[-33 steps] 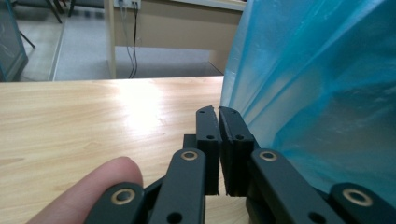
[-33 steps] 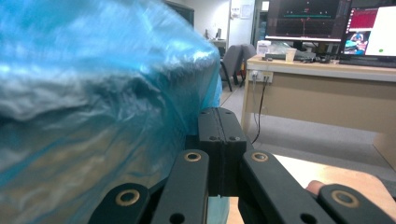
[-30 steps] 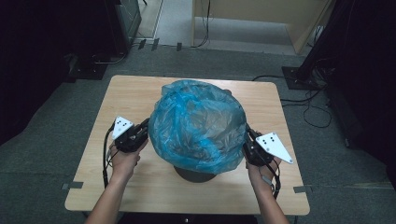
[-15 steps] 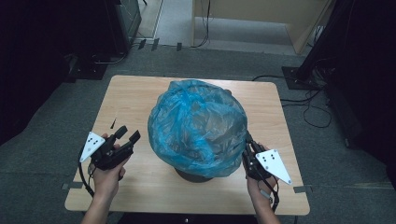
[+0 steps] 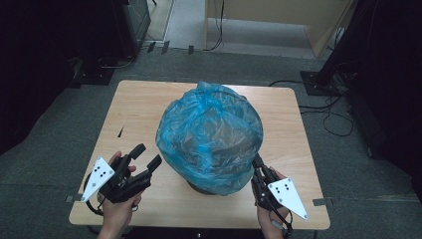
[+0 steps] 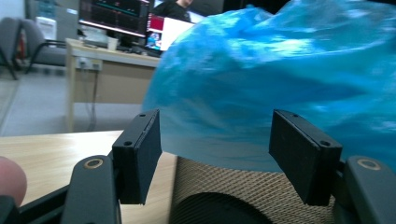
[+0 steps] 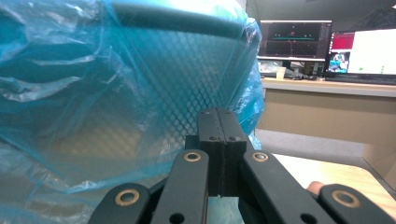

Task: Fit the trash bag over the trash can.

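A mesh bin [image 6: 233,186] stands mid-table under a blue plastic bag [image 5: 209,134] that drapes over it almost to its dark base [image 5: 199,189]. My left gripper [image 5: 149,154] hovers off the bag's lower left, clear of it. Its jaws have just been opening and stand open, nothing between them; in the left gripper view the left gripper [image 6: 215,149] frames bag and bin farther off. My right gripper [image 5: 257,162] is shut, tips at the bag's lower right hem. In the right gripper view its pads [image 7: 219,116] meet, with no film visibly pinched.
The wooden table [image 5: 139,104] has bare board to the left, right and front of the bin. A small dark mark [image 5: 121,131] lies left of the bag. Cables [image 5: 333,117] and stands sit on the floor beyond; a desk with monitors [image 7: 327,46] is far off.
My left gripper let go of the bag's left side, opened and drew back toward the near left corner. My right gripper slid back along the bag's right side, still shut.
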Tool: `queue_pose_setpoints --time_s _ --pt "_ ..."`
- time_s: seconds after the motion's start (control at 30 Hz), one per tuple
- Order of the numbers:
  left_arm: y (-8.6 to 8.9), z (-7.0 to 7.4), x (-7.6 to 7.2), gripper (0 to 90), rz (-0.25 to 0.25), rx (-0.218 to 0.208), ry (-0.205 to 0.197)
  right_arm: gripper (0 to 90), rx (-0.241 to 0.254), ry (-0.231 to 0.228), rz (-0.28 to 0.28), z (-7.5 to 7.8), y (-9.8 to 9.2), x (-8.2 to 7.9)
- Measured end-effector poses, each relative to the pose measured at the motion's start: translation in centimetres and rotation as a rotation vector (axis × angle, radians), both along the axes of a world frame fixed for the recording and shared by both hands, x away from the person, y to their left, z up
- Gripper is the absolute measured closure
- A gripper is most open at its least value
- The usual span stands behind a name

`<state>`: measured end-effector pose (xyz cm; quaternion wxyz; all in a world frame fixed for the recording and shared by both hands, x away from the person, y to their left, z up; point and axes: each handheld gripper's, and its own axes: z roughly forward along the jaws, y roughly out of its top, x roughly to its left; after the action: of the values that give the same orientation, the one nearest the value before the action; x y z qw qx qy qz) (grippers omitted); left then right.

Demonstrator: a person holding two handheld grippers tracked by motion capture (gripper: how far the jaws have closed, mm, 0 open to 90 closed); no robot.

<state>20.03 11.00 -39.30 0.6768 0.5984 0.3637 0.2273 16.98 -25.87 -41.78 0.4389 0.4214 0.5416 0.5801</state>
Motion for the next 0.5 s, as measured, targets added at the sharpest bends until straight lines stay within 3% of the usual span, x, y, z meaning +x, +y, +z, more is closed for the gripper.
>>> queue_pose_setpoints --time_s 0.13,0.37,0.5 --pt "-0.9 0.4 -0.9 37.6 -0.017 -0.014 -0.042 90.0 -0.005 -0.009 0.0 -0.2 0.5 -0.8" --pt "-1.9 1.2 -2.1 34.8 -0.04 -0.048 -0.047 90.0 -0.014 -0.018 0.005 -0.5 1.2 -1.6" --pt "-2.5 1.4 -2.9 33.6 -0.068 -0.043 -0.065 90.0 -0.036 -0.03 0.003 -0.5 1.7 -2.1"
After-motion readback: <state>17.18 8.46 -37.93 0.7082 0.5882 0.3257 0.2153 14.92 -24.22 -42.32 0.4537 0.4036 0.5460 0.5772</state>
